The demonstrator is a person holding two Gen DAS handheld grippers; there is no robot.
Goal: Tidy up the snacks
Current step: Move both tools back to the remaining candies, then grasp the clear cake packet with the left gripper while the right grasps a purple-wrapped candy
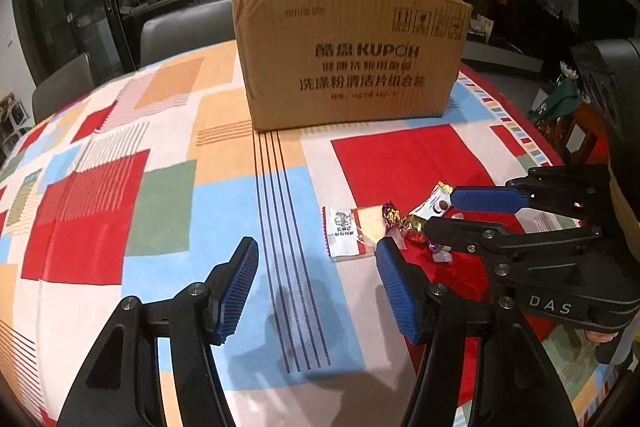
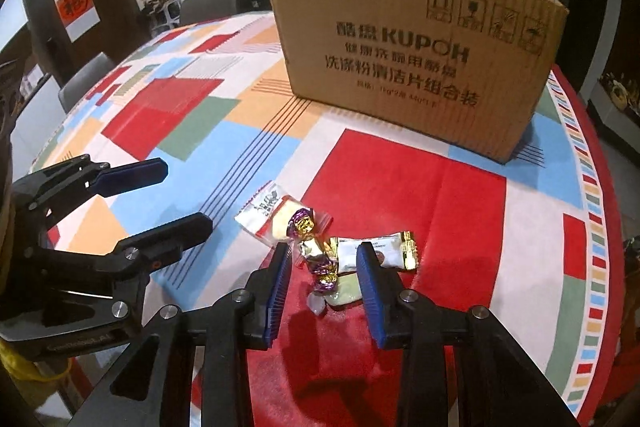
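A small pile of wrapped snacks lies on the patterned tablecloth: a white and red packet [image 2: 272, 217], purple and gold candies [image 2: 316, 259], and a white packet with gold ends [image 2: 384, 251]. The pile also shows in the left wrist view [image 1: 384, 227]. My right gripper [image 2: 324, 291] is open, its jaws on either side of the candies, just above the cloth. My left gripper [image 1: 316, 287] is open and empty, to the left of the pile. A brown cardboard box [image 1: 348, 55] stands behind, its inside hidden.
The table [image 1: 120, 187] is round with a colourful checked cloth. Grey chairs [image 1: 180, 27] stand behind it at the far left. The box [image 2: 416, 55] takes up the far middle. Dark furniture [image 1: 600, 87] stands at the right.
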